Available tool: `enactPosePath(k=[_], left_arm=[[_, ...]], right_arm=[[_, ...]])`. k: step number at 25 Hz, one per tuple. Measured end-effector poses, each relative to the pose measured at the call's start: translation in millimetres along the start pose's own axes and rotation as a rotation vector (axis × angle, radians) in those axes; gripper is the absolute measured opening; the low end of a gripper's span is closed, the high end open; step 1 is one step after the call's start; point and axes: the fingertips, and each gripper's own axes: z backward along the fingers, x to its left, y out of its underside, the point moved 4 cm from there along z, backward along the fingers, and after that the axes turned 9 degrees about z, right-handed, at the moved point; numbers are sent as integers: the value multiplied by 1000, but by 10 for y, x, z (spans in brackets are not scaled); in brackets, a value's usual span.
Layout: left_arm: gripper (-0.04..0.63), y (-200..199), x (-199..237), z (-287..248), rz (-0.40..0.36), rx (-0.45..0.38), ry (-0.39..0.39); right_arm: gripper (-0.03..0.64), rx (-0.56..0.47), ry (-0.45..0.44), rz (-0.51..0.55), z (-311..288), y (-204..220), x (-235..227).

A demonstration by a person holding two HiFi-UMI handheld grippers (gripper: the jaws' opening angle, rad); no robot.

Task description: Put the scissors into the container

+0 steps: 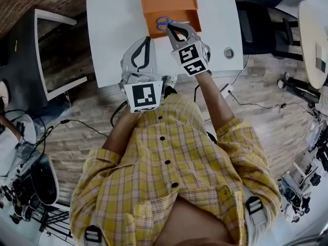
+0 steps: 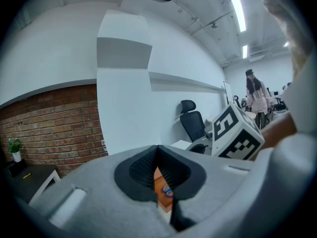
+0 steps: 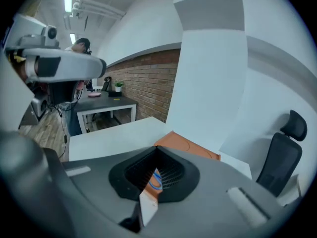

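The orange container (image 1: 169,1) stands open at the far middle of the white table (image 1: 113,29). Blue-handled scissors (image 1: 165,22) lie inside it, near its front wall. My right gripper (image 1: 176,27) hangs over that front edge just beside the scissors, jaws shut with nothing in them. The left gripper (image 1: 146,41) is also shut and empty, lower left of the container over the table. In the left gripper view the gripper (image 2: 157,148) shows the container (image 2: 160,180) and scissors (image 2: 168,191) through its slot. The right gripper (image 3: 157,150) frames the scissors (image 3: 155,180) against the container (image 3: 188,145).
A small round metal object (image 1: 228,53) sits near the table's right front corner. A black office chair (image 1: 259,19) stands right of the table, a dark side table (image 1: 46,50) to its left. Cables run over the wooden floor (image 1: 266,106). A person (image 2: 255,90) stands far off.
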Motion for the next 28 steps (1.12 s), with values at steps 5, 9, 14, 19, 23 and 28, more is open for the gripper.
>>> enactPosePath(k=[5,9,14,19,23,28], left_arm=[[-3,-44,-18,94,18,-8,5],[-3,-77,-33,160,28,-23,13],[-3,-153,-93,207,40,-32,28],[-3,-230,-71,283,59,-47,41],[-3,-309,-75,320,90,-58,53],[-3,-410,-81,340,109,-74,63]], right_arm=[[6,-87,62,-106,266,-171,2],[6,-140,106,-149,463,-304,34],[6,-189,161,-171,704,-438,41],[6,-245,206,-217,903,-597,76],[6,-288,235,-253,1065,-703,77],[6,-330,261,-280,1223,-820,84]])
